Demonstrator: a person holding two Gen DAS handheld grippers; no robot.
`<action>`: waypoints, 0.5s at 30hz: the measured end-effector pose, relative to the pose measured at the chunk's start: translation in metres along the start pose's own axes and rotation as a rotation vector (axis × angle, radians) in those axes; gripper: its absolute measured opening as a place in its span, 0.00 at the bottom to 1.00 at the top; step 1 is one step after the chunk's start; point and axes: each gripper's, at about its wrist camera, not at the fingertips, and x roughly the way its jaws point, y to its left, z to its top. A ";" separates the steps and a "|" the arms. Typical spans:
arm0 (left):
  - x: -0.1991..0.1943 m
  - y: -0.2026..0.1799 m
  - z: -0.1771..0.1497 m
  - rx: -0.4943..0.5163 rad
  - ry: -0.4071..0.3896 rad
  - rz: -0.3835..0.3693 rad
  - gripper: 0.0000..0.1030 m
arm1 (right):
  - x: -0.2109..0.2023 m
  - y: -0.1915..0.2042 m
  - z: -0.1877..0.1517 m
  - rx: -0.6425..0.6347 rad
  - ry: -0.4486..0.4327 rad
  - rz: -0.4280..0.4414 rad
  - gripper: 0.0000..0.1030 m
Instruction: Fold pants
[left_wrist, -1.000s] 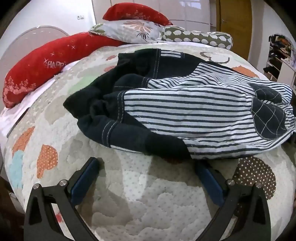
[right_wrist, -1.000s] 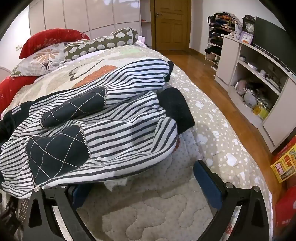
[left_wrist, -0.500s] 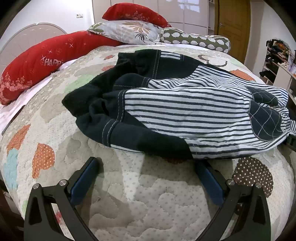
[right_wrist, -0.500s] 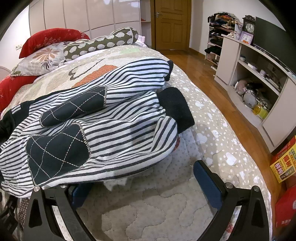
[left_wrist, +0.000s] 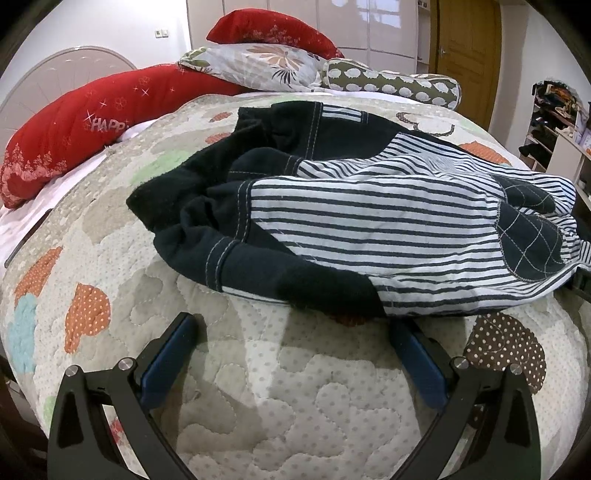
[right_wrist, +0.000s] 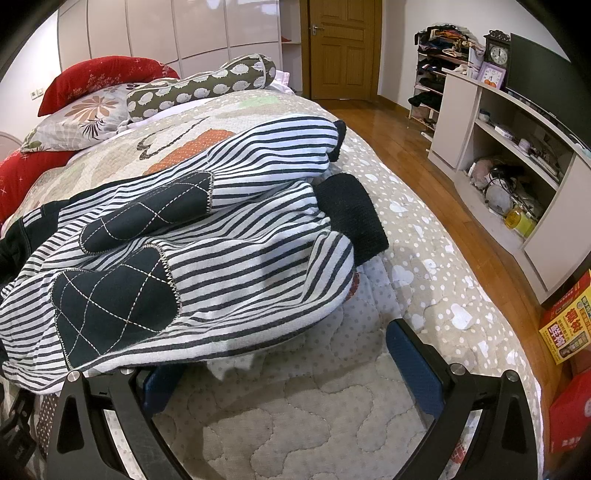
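Both views, present moment. The pants (left_wrist: 369, 225) lie in a loose, rumpled heap on the quilt (left_wrist: 295, 387) of the bed, dark waistband (left_wrist: 258, 262) toward my left side, striped legs and dark ribbed cuffs (right_wrist: 351, 214) toward my right. My left tool (left_wrist: 291, 332) hovers just short of the waistband edge, jaws spread wide and holding nothing. My right tool (right_wrist: 280, 350) sits low beside the striped leg; its jaws are also wide apart and empty, though the fabric drapes over and hides the tip of its left finger.

I judge the garment to be light, soft, thick cotton knit: it will sag and bunch rather than hold a line, and is unlikely to slip from the pads. The stitched waistband seam and the ribbed cuffs look like the firmest places to pinch; the quilted knee patches (right_wrist: 110, 306) are a stiffer landmark. Spreading it flat appears necessary before any fold.
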 end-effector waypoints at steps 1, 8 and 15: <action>0.000 0.000 0.000 0.000 -0.003 0.000 1.00 | 0.000 0.001 0.000 0.000 0.000 0.000 1.00; -0.001 0.001 -0.002 -0.009 -0.027 -0.016 1.00 | 0.000 0.000 0.000 0.000 0.000 0.000 1.00; -0.001 -0.003 -0.004 0.002 -0.036 -0.001 1.00 | 0.000 0.001 0.001 -0.002 0.000 -0.007 1.00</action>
